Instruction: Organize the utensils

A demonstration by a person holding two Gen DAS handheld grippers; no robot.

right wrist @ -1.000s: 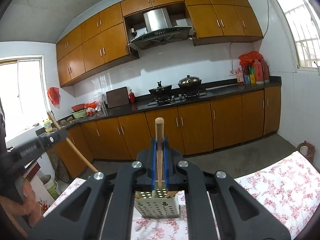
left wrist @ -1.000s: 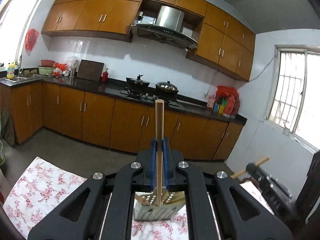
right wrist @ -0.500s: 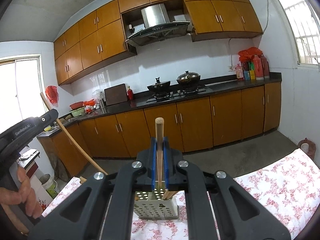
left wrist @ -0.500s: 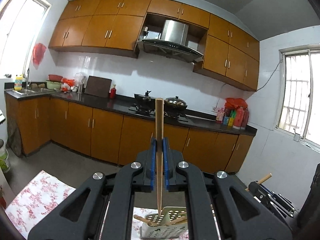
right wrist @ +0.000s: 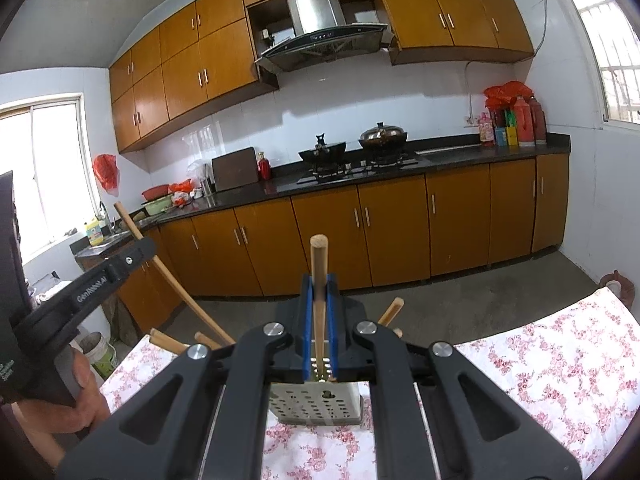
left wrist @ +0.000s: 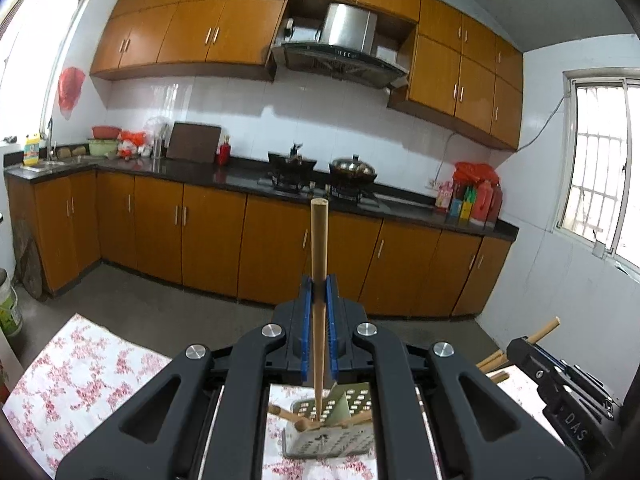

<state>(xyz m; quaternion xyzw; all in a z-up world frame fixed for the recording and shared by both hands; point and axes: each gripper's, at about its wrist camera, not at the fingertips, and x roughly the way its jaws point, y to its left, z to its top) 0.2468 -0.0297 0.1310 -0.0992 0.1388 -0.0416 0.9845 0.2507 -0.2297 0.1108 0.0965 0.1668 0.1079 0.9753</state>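
Kitchen, two grippers over the holder: left gripper clamps one wooden stick, right gripper clamps another stick, both near upright, tips just above the perforated holder on the floral cloth. Risk: sticks already inside splay toward 10 and 2 o'clock, so a descending tip may catch one & tip the holder.

Both grippers clamped shut
Left gripper and right gripper each pinch an upright stick, pointing slightly downward.
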